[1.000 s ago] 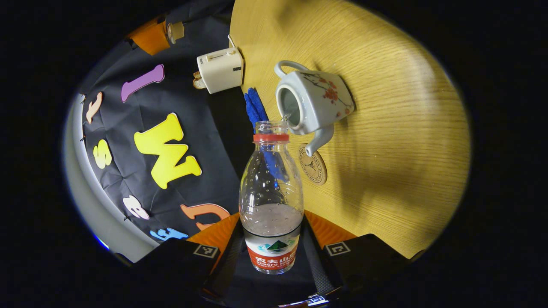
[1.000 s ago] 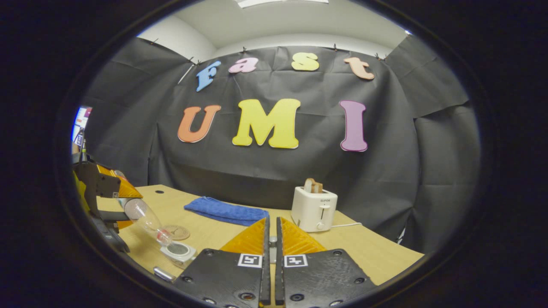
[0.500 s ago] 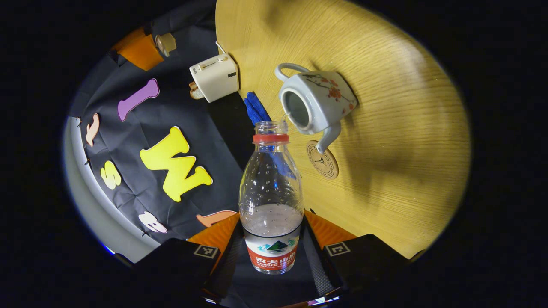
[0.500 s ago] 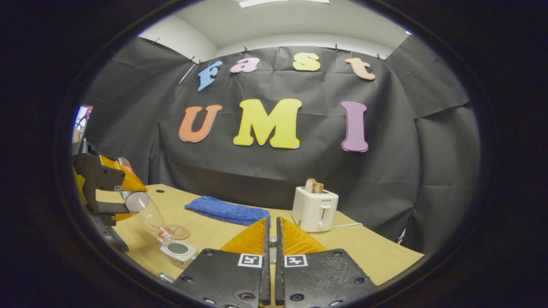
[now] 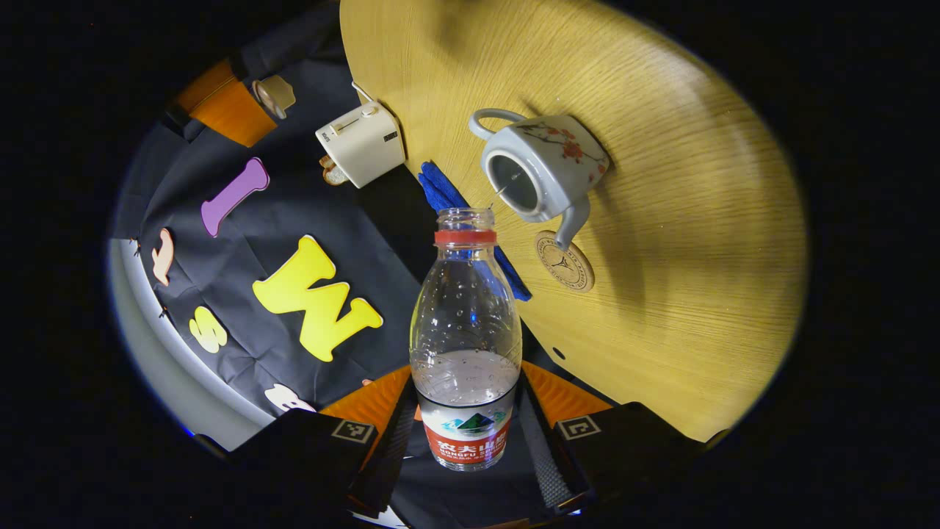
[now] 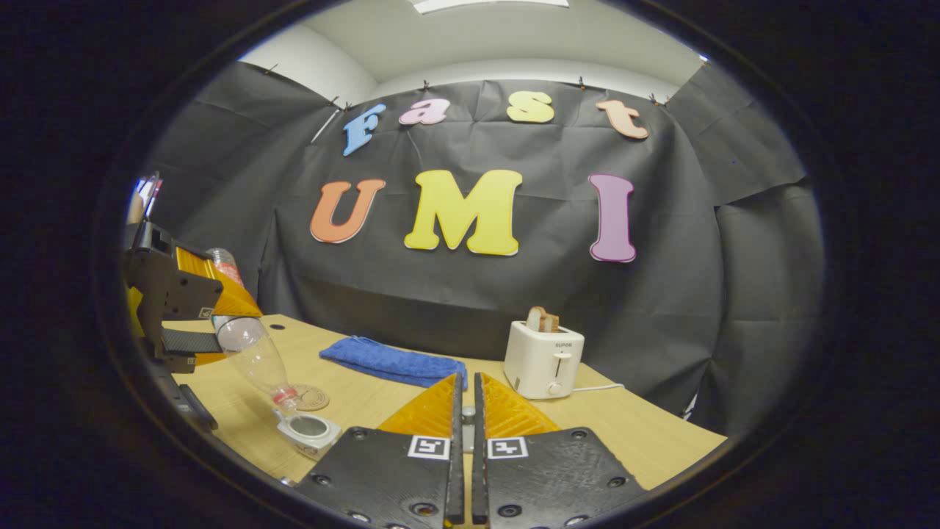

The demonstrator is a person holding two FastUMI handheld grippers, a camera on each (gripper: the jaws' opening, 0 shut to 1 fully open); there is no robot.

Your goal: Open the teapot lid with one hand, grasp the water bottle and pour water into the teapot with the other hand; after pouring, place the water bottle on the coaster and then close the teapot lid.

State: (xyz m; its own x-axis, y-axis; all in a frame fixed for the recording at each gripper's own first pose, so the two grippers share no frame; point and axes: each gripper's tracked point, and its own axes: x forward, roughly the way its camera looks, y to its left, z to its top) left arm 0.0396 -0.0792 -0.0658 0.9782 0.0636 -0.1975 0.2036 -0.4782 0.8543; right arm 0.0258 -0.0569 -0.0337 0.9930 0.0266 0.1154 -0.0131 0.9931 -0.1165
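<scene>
My left gripper (image 5: 466, 411) is shut on a clear water bottle (image 5: 465, 330) with a red neck ring, no cap and a little water left. The bottle tips mouth-down toward the white flowered teapot (image 5: 547, 158), and a thin stream runs into its open top. A round coaster (image 5: 564, 252) lies by the spout. In the right gripper view the tilted bottle (image 6: 253, 353) hangs over the teapot (image 6: 308, 430), with the coaster (image 6: 312, 397) behind it. My right gripper (image 6: 464, 411) is shut, its fingers nearly touching. The left gripper view shows it raised, holding the teapot lid (image 5: 275, 94).
A white toaster (image 6: 545, 360) with bread in it stands at the back of the wooden table (image 5: 661, 220). A folded blue cloth (image 6: 393, 361) lies left of it, behind the coaster. A wide bare stretch of table lies beyond the teapot.
My left gripper has risen and tipped the bottle steeper over the teapot. The stream has thinned. The right gripper has stayed put.
</scene>
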